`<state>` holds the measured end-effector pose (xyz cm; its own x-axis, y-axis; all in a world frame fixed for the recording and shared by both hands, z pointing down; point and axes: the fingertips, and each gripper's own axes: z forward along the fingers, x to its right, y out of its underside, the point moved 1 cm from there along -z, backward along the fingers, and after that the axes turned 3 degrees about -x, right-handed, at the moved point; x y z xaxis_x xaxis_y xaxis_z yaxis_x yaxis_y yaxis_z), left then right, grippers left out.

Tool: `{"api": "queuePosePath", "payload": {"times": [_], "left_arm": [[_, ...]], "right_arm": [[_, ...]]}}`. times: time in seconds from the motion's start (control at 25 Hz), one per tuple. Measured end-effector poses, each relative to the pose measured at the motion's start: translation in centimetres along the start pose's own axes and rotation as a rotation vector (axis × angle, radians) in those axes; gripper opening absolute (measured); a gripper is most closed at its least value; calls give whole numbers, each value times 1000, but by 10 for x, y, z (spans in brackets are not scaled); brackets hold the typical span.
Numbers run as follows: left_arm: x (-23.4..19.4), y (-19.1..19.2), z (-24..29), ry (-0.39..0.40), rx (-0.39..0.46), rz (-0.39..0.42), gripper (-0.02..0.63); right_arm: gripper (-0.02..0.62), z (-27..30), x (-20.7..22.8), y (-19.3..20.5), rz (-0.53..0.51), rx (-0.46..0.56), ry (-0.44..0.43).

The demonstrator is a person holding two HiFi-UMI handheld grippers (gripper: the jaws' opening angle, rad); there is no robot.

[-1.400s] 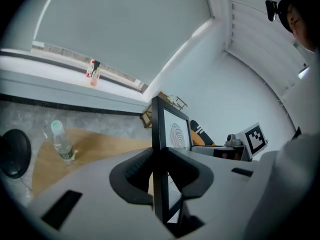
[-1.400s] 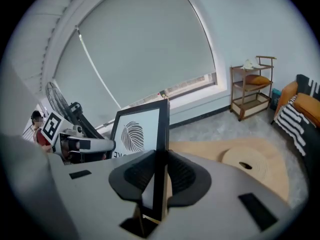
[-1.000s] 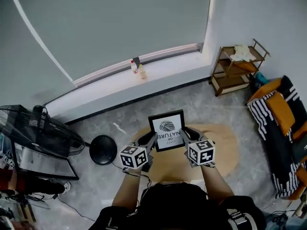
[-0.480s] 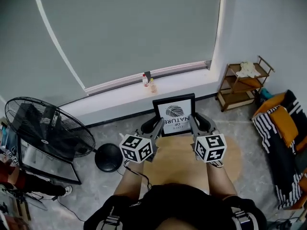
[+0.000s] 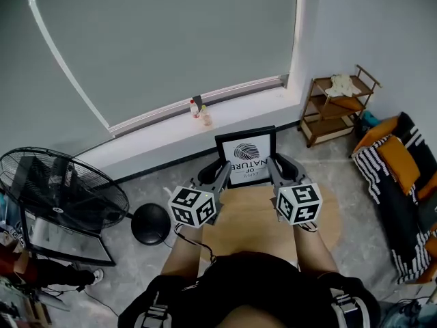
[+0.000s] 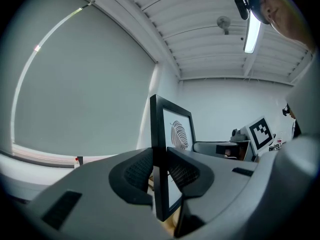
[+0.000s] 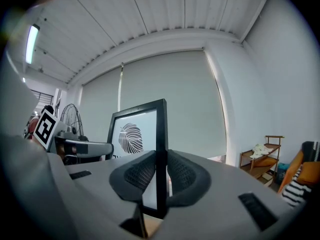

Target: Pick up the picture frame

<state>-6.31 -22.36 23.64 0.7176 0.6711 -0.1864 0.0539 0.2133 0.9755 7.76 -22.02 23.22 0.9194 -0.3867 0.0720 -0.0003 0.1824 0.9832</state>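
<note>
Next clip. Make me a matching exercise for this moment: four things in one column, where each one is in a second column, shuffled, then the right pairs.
Things
1. picture frame
2. standing fan
3. wooden shelf unit
4. small bottles

Places
A. against the wall, at the head view's right
B. on the window ledge
C. gripped at its side edges by the left gripper and the right gripper
D. on the floor, at the head view's left

Pairs: 1-C, 2-D, 3-A, 4-B
</note>
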Motion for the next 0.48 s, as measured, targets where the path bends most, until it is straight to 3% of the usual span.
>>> {"api": "queuePosePath", "payload": {"times": [0.48], "left_arm": [[-10,4,11,-6,-7,-1,104]], "right_arm": [[86,12,6,5,5,-15,5]]}}
